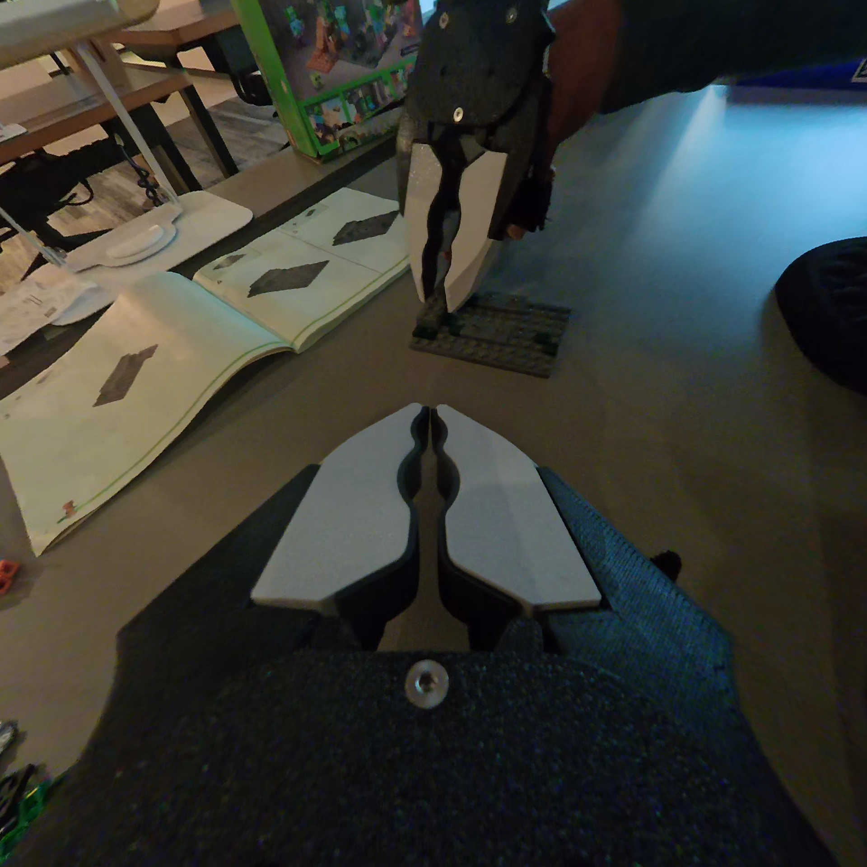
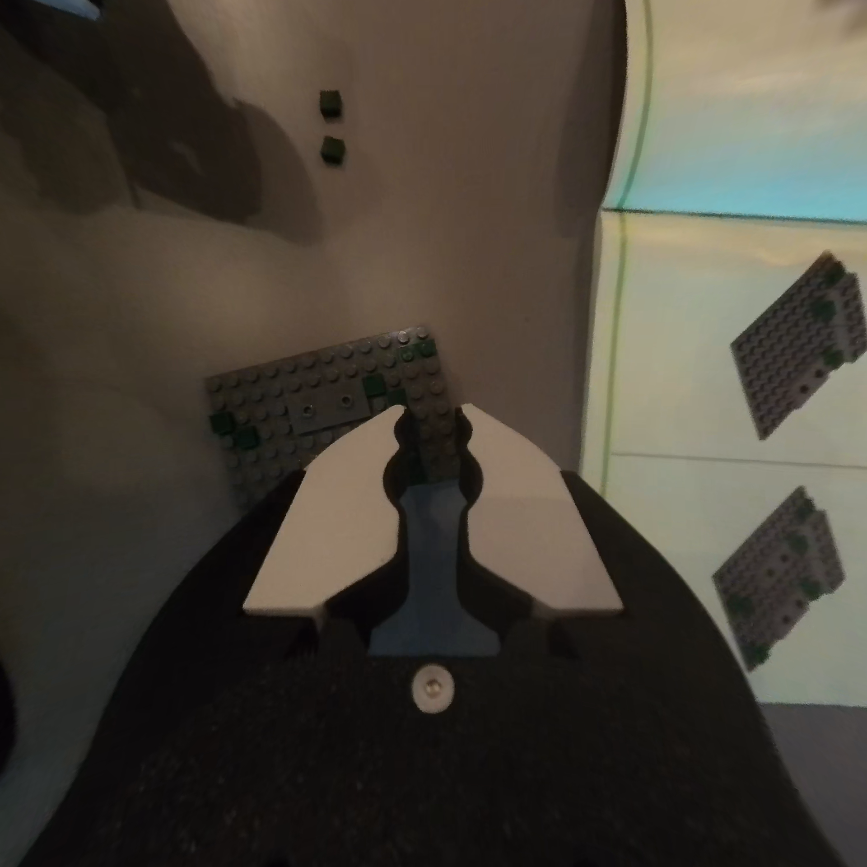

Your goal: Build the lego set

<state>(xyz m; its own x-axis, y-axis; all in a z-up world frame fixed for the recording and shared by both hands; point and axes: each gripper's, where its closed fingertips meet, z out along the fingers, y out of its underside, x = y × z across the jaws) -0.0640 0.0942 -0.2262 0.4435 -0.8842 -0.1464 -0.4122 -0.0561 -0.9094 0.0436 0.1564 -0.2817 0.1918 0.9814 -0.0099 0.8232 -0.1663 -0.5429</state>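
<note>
A grey studded baseplate (image 1: 492, 335) with small dark green pieces lies on the table; it also shows in the right wrist view (image 2: 262, 403). My right gripper (image 2: 432, 412) is shut on a long grey studded plate (image 2: 434, 436) and holds it down at the baseplate's right edge. In the left wrist view the right gripper (image 1: 438, 302) points down at the baseplate's left end. My left gripper (image 1: 430, 409) is shut and empty, above bare table short of the baseplate.
An open instruction booklet (image 1: 197, 338) lies left of the baseplate, also in the right wrist view (image 2: 732, 375). The green set box (image 1: 328, 70) stands behind. Two loose dark green pieces (image 2: 332, 124) lie past the baseplate. A black round object (image 1: 825, 314) sits right. A lamp base (image 1: 155, 230) is left. The tips of one gripper are about 15 centimeters away from the tips of the other.
</note>
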